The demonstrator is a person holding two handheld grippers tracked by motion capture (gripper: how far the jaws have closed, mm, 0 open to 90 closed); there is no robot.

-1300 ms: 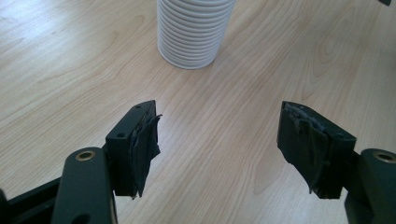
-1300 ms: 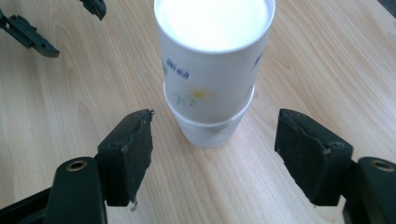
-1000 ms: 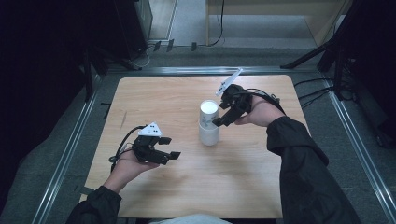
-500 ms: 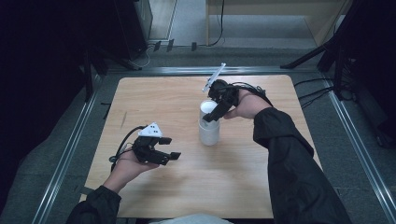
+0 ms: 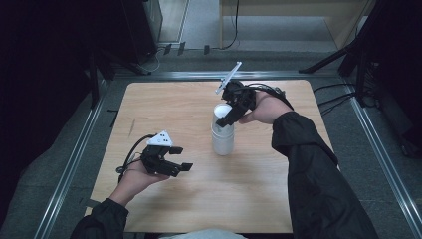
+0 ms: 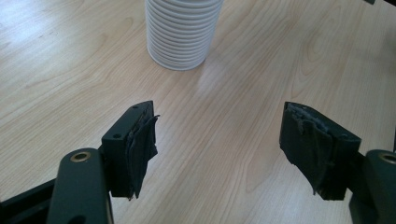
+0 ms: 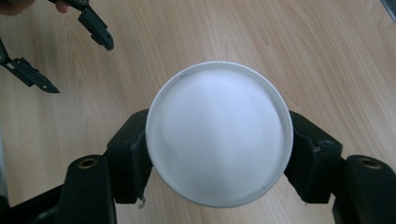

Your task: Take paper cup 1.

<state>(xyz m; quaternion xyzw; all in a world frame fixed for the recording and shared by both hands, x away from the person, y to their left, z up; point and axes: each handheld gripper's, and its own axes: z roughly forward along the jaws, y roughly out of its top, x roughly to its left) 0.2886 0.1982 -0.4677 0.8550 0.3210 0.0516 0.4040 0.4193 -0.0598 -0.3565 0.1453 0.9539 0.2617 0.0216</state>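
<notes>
A light wood-grain surface [image 5: 164,104] is set on a grey floor [image 5: 358,144] and flanked by metal rails [image 5: 69,164] on left and right. Black cables [image 5: 234,30] are seen trailing on the floor beyond the far edge. A pale wooden cabinet [image 5: 293,15] is placed at the back right. The left side is left in darkness.

light wood table [image 5: 164,107] with pale grain, aluminium rail frame [image 5: 69,169] along its edges, grey floor [image 5: 343,64] around it, black cables [image 5: 333,89] trailing right of table, wooden furniture base [image 5: 298,15] at far side, dark surroundings on left
</notes>
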